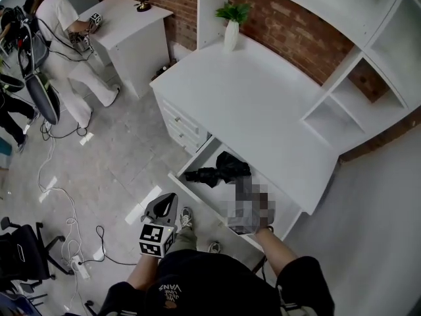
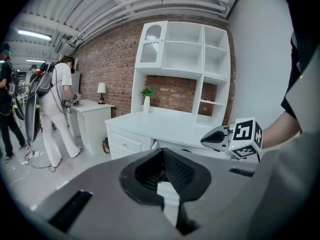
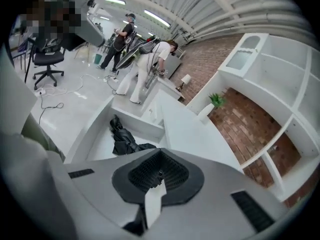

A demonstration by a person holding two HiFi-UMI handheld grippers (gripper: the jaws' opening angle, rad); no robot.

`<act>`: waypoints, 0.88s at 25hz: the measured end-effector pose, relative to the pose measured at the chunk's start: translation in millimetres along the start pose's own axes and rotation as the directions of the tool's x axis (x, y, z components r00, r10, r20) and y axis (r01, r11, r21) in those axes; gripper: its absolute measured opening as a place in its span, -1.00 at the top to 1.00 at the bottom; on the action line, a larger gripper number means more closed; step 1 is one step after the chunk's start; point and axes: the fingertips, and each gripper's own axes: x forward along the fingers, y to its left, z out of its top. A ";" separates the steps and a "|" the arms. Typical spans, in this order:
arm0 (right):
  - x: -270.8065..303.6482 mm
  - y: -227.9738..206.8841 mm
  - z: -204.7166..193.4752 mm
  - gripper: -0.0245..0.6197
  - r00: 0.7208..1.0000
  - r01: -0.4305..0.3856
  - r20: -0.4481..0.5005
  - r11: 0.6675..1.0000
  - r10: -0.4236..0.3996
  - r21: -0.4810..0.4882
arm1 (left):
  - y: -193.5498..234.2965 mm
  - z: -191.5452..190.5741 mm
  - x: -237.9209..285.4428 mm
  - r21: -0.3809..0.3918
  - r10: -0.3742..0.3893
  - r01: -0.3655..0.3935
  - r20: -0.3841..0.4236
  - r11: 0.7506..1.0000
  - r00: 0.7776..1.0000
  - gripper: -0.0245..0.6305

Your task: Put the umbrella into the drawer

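Observation:
A black folded umbrella [image 1: 220, 170] lies in the open white drawer [image 1: 197, 191] under the desk top [image 1: 263, 104]. In the right gripper view the umbrella [image 3: 125, 140] rests on the drawer floor beyond my right gripper [image 3: 159, 159], which is shut with nothing between its jaws and held above the drawer [image 3: 85, 129]. The left gripper view shows the right gripper [image 2: 214, 138] with its marker cube over the desk front. My left gripper [image 1: 162, 208] hangs in front of the drawer's left end. It is shut and empty [image 2: 163, 159].
A potted plant [image 1: 231, 22] stands at the desk's back, a white shelf unit [image 1: 368, 78] to its right. Closed drawers [image 1: 181, 127] sit left of the open one. Cables [image 1: 66, 229], an office chair [image 1: 20, 252], a side table [image 1: 125, 25] and people [image 1: 62, 51] fill the left.

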 end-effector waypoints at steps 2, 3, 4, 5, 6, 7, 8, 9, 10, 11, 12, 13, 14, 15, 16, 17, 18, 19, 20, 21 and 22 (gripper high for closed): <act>-15.3 -4.3 2.4 0.92 1.000 0.013 0.027 0.998 -0.015 0.053 | -7.7 -0.5 -3.8 0.001 -0.002 0.002 0.008 1.000 1.000 0.91; -23.2 -5.8 3.2 0.92 0.999 0.014 0.038 0.996 -0.017 0.084 | -12.0 -0.6 -5.9 0.001 -0.003 0.003 0.012 1.000 1.000 0.91; -31.5 -6.9 3.7 0.92 0.999 0.011 0.049 0.993 -0.016 0.118 | -16.5 -0.7 -8.3 0.001 -0.004 0.004 0.016 1.000 1.000 0.91; -40.2 -8.3 4.1 0.92 0.998 0.005 0.060 0.988 -0.015 0.153 | -21.2 -0.6 -10.9 0.002 -0.005 0.005 0.021 1.000 1.000 0.91; -49.5 -10.3 4.7 0.92 0.997 0.001 0.073 0.982 -0.015 0.186 | -26.1 -0.4 -13.6 0.005 -0.007 0.007 0.026 1.000 1.000 0.91; -59.3 -12.9 5.3 0.92 0.996 -0.001 0.086 0.976 -0.018 0.217 | -31.1 0.0 -16.4 0.007 -0.008 0.008 0.030 1.000 1.000 0.91; -69.7 -15.9 5.9 0.92 0.995 -0.001 0.101 0.969 -0.024 0.245 | -36.2 0.3 -19.1 0.010 -0.009 0.009 0.035 1.000 0.999 0.91; -80.2 -19.0 6.3 0.92 0.993 -0.002 0.116 0.962 -0.031 0.273 | -41.2 0.6 -21.9 0.013 -0.010 0.010 0.039 1.000 0.999 0.91; -90.0 -21.9 6.0 0.92 0.991 -0.001 0.129 0.955 -0.039 0.296 | -46.1 0.9 -24.4 0.015 -0.012 0.011 0.043 1.000 0.999 0.91; -98.8 -24.4 5.3 0.92 0.989 -0.001 0.141 0.948 -0.046 0.317 | -50.6 1.2 -26.7 0.018 -0.013 0.012 0.047 1.000 0.999 0.91; -106.9 -26.5 4.6 0.92 0.987 -0.002 0.151 0.941 -0.052 0.337 | -54.6 1.6 -29.0 0.021 -0.015 0.014 0.051 1.000 0.999 0.91; -114.5 -28.3 4.0 0.92 0.985 -0.004 0.162 0.934 -0.057 0.357 | -58.1 1.9 -31.2 0.024 -0.015 0.014 0.054 1.000 0.998 0.91; -121.8 -30.0 3.3 0.92 0.983 -0.008 0.172 0.926 -0.062 0.378 | -61.2 2.1 -33.2 0.028 -0.016 0.014 0.057 1.000 0.998 0.91; -128.8 -31.7 2.5 0.92 0.981 -0.011 0.182 0.918 -0.067 0.397 | -64.2 2.4 -34.9 0.031 -0.015 0.013 0.060 0.999 0.998 0.91; -135.6 -33.2 1.4 0.92 0.979 -0.015 0.192 0.910 -0.071 0.414 | -67.4 3.1 -36.4 0.034 -0.015 0.013 0.064 0.999 0.998 0.91; -142.2 -34.2 -0.4 0.92 0.977 -0.018 0.200 0.903 -0.076 0.429 | -71.1 4.5 -38.0 0.036 -0.015 0.013 0.069 0.999 0.998 0.91; -148.8 -34.7 -2.5 0.92 0.975 -0.021 0.207 0.896 -0.080 0.443 | -75.2 6.1 -39.9 0.039 -0.016 0.013 0.074 0.999 0.997 0.91; -155.5 -34.9 -4.7 0.92 0.973 -0.025 0.214 0.889 -0.083 0.457 | -79.3 7.4 -41.9 0.042 -0.016 0.013 0.080 0.999 0.997 0.91; -162.0 -34.9 -6.7 0.92 0.971 -0.030 0.221 0.882 -0.085 0.470 | -83.2 8.4 -44.0 0.045 -0.016 0.012 0.085 0.999 0.996 0.91; -168.3 -34.9 -8.8 0.92 0.970 -0.033 0.227 0.875 -0.088 0.482 | -86.9 9.3 -46.0 0.048 -0.015 0.011 0.090 0.999 0.996 0.91; -174.3 -35.0 -11.1 0.92 0.969 -0.036 0.230 0.869 -0.091 0.494 | -90.4 10.0 -48.0 0.051 -0.015 0.010 0.095 0.999 0.995 0.91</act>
